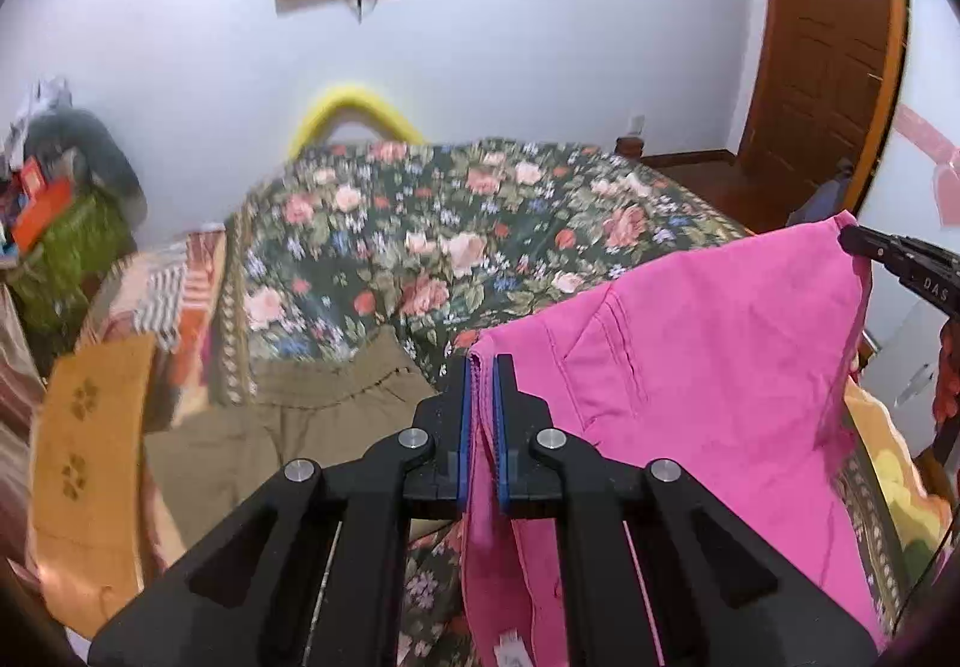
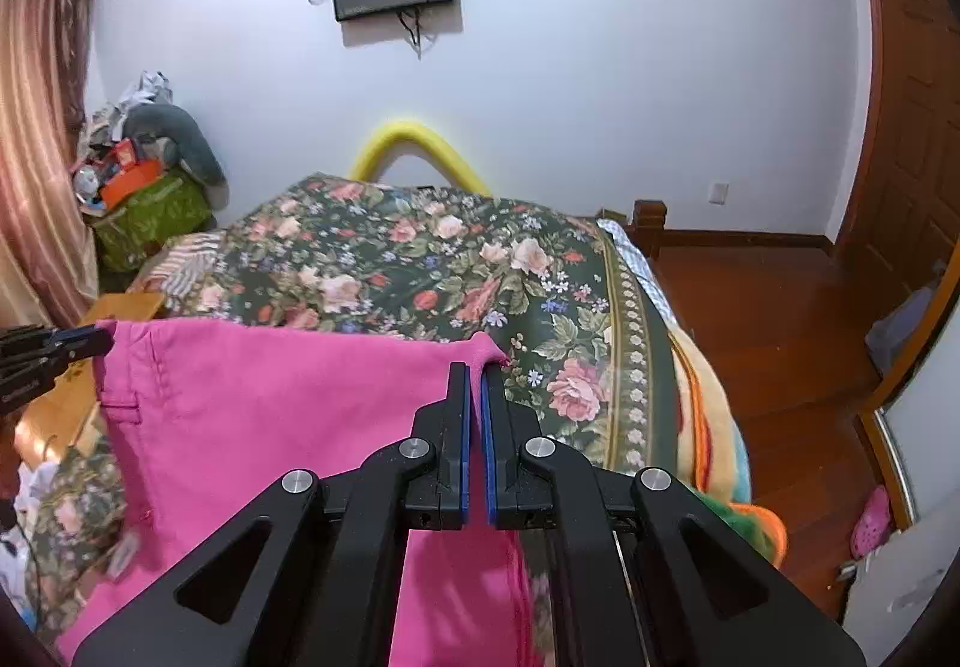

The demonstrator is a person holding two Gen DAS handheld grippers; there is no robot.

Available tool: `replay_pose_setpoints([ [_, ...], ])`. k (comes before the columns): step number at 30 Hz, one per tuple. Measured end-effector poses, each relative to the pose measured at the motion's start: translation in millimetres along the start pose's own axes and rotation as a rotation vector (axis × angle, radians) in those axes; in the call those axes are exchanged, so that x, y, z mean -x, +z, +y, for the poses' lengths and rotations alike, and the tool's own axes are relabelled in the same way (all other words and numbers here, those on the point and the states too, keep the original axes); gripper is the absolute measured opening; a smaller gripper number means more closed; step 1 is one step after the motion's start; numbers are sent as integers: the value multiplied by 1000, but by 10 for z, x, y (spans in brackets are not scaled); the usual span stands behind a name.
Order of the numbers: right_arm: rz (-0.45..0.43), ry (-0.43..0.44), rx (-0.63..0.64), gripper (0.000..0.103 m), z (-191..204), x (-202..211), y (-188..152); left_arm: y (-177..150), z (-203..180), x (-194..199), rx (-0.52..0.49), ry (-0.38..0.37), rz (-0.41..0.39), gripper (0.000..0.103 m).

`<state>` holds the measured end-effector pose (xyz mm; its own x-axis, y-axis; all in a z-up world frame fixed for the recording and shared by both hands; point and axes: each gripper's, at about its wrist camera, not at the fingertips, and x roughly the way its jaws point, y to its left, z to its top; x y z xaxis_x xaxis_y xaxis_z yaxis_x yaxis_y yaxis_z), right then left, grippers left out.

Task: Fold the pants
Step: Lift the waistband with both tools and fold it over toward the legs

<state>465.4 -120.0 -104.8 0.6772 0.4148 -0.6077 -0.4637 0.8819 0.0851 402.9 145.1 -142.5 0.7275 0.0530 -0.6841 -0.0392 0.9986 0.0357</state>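
The pink pants (image 1: 708, 343) hang stretched between both grippers, lifted off the flowered bedspread (image 1: 456, 223). My left gripper (image 1: 485, 367) is shut on one corner of the pants' top edge, with pink cloth pinched between its blue pads. My right gripper (image 2: 475, 370) is shut on the other corner of the pink pants (image 2: 270, 415). In the left wrist view the right gripper (image 1: 852, 238) shows at the far right edge on the cloth. In the right wrist view the left gripper (image 2: 99, 340) shows at the far left edge. The lower part of the pants drops out of sight below both cameras.
An olive-brown garment (image 1: 312, 415) lies on the bed ahead of the left gripper. An orange cloth (image 1: 90, 463) and striped fabric (image 1: 162, 295) lie at the bed's left side. A green basket of clutter (image 2: 150, 217) stands in the corner, a wooden door (image 1: 828, 37) at right, wooden floor (image 2: 780, 319) beside the bed.
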Motion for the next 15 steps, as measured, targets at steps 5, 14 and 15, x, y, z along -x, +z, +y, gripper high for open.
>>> replay_pose_setpoints([
  [5, -11, 33, 3, 3, 59, 477, -196, -197, -111, 442, -50, 11, -33, 6],
  [14, 52, 71, 13, 3, 245, 1022, -841, -842, -201, 938, -77, 17, -21, 6],
  [15, 65, 72, 14, 3, 265, 1038, -915, -948, -205, 978, -74, 11, -12, 6],
])
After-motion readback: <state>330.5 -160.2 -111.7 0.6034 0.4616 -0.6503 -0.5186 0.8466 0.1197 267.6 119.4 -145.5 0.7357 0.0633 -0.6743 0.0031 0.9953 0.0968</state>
